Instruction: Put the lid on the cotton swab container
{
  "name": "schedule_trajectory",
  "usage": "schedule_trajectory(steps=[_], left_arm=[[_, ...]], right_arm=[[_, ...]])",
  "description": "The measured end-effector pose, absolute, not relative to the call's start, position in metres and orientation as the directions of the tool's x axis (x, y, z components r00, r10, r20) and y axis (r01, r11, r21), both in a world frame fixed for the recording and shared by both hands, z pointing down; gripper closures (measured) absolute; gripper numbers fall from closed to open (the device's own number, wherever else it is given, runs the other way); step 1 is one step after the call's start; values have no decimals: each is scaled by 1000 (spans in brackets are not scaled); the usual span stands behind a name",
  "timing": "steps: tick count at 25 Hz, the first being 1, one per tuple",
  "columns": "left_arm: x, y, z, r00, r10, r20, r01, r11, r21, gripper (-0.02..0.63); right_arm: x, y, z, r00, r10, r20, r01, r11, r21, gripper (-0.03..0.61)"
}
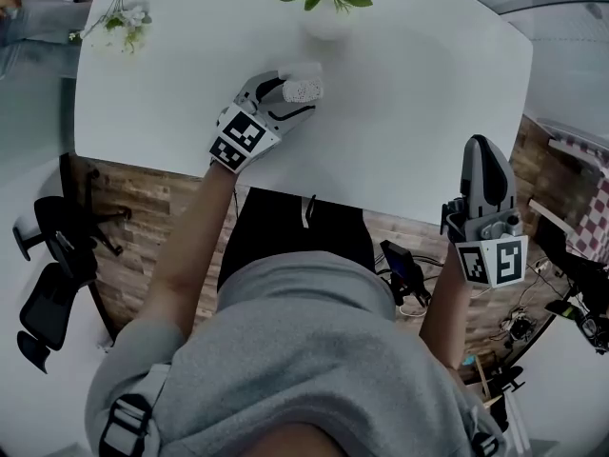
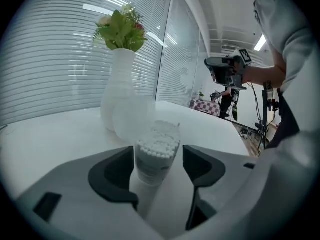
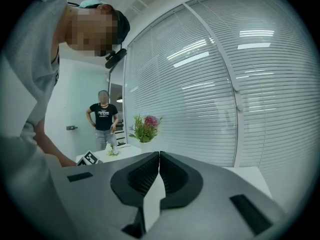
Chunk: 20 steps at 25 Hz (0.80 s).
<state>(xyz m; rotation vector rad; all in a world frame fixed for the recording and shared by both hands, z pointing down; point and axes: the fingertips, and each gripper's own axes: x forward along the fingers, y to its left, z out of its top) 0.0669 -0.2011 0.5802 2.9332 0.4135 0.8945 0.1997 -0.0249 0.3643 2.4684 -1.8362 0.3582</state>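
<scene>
Straddling the uncovered swab container with the left jaws

We are resting the left gripper (image 2: 159, 166) on the white table (image 1: 409, 93), and its jaws are standing wide apart. The cotton swab container (image 2: 156, 156) is standing upright between them with no lid on it, its packed white swab heads showing at the top. The left pad is sitting just beside the container's wall and the right pad is standing clear of it, so nothing is clamping it. Just behind the container, on the far side, a cloudy translucent shape (image 2: 131, 118) is sitting in front of the white vase (image 2: 120, 84); we are not able to tell whether it is the lid. The vase is carrying green leaves and small flowers. We are holding the right gripper (image 3: 159, 156) off the near right edge of the table, well apart from the container, and its jaws are pressing together with nothing between them. A person in a dark shirt (image 3: 103, 115) is standing in the far background of the right gripper view
</scene>
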Motion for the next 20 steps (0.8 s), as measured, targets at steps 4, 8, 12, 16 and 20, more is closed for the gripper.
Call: schedule_trajectory(steps=[4, 8, 12, 16, 20], left_arm=[[70, -204, 588, 799, 212, 563, 233, -972, 36, 311], [70, -205, 597, 797, 164, 581, 228, -973, -39, 314], [70, -205, 600, 795, 155, 586, 235, -970, -62, 351], [69, -204, 597, 797, 165, 581, 235, -971, -48, 358], [67, -201, 589, 807, 179, 562, 234, -972, -26, 364]], right_arm=[[200, -24, 364, 271, -938, 215, -949, -298, -102, 552], [201, -24, 364, 274, -938, 214, -949, -300, -99, 552], [203, -26, 366, 271, -939, 213, -949, -297, -101, 552], [201, -28, 364, 263, -941, 211, -952, -289, -99, 552], [201, -29, 359, 260, -943, 206, -954, -284, -93, 552]])
